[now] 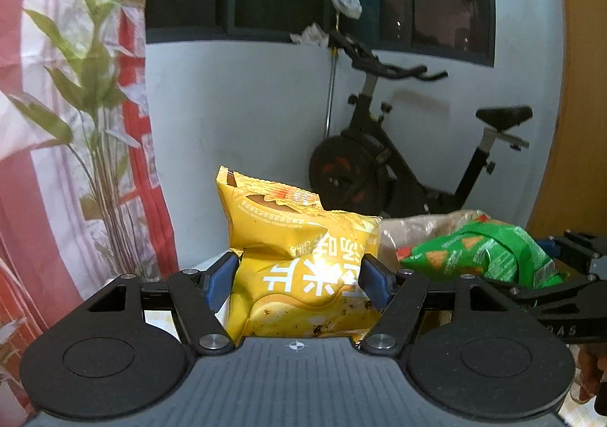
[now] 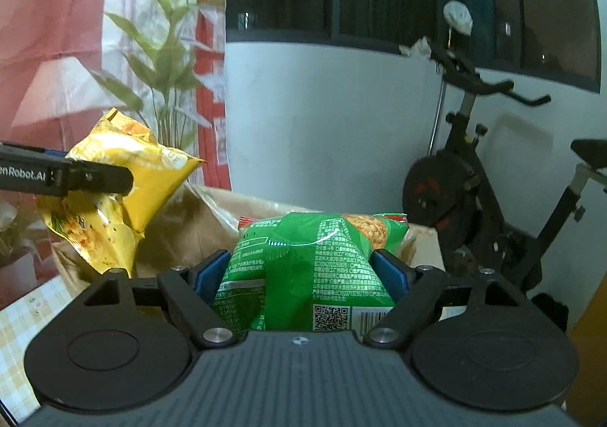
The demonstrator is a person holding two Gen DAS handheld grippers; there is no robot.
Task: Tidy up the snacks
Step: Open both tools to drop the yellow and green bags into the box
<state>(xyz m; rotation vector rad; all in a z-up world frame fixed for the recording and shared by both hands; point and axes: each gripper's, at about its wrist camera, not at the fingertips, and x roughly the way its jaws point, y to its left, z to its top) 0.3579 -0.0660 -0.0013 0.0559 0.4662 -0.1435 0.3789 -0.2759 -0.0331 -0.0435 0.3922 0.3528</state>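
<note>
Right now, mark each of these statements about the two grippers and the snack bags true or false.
1. The left gripper is shut on the yellow bag. True.
2. The right gripper is empty. False: it is shut on the green bag.
3. An exercise bike stands by the wall. True.
4. Both bags lie flat on a table. False: each is held up between blue pads.

Probably home: exercise bike (image 1: 409, 157), curtain (image 1: 57, 123).
</note>
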